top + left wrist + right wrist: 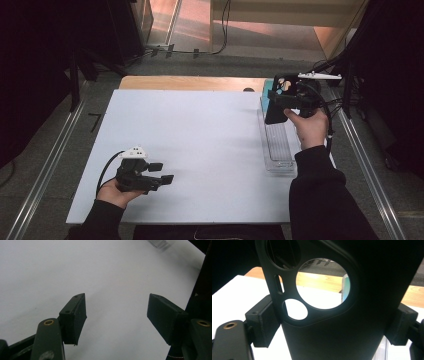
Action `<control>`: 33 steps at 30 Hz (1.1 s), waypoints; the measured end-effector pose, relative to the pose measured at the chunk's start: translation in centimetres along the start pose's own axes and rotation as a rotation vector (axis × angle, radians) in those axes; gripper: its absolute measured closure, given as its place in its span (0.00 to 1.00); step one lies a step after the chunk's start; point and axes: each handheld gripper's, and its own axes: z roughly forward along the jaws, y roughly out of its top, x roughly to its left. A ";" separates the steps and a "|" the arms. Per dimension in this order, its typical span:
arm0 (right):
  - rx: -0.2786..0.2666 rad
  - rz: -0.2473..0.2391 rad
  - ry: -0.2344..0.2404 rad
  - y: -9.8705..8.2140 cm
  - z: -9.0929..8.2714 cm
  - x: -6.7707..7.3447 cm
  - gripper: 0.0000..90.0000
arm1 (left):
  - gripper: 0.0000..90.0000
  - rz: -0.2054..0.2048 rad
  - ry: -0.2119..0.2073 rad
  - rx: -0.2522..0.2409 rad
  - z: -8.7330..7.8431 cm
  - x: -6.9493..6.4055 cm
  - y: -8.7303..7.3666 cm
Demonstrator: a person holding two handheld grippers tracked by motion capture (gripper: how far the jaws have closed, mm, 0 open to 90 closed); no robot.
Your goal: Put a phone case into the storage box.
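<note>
Jaws of right gripper point(276, 102) clamp a black phone case point(342, 322); left gripper point(162, 175) gapes, holding nothing

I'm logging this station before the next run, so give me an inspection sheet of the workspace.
Surface: white board on a wooden table.
Job's things: black phone case, camera cutouts visible, held over a clear tray; teal item behind.
Clutter: nothing seen.
Grippers: right gripper clamps the case by its edges; left gripper open, nothing between its pads.
Cables: black cable loops from the left gripper.
Surroundings: metal rails, dark floor.
</note>
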 end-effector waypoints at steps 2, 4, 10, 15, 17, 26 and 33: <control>-0.003 0.005 -0.010 0.1 0.5 -0.5 0.15 | 0.35 0.000 0.002 0.000 0.0 0.0 0.0; -0.006 0.015 -0.017 0.1 1.1 -1.1 0.15 | 0.35 0.000 0.001 0.000 0.0 0.0 0.0; 0.003 0.029 -0.058 0.0 3.4 -2.4 0.15 | 0.35 0.001 0.004 0.004 0.1 0.1 0.0; 0.027 0.071 -0.077 -0.3 5.3 -3.6 0.15 | 0.35 0.010 0.001 0.014 0.2 0.0 0.0; 0.046 0.086 -0.082 -0.6 6.1 -4.2 0.14 | 0.35 0.011 0.001 0.013 0.2 0.0 0.0; 0.096 0.089 -0.140 -1.5 8.4 -4.6 0.14 | 0.35 0.009 -0.003 0.011 0.3 0.0 0.0; 0.122 0.099 -0.159 -2.0 9.7 -4.4 0.14 | 0.35 0.008 -0.006 0.010 0.4 0.0 0.1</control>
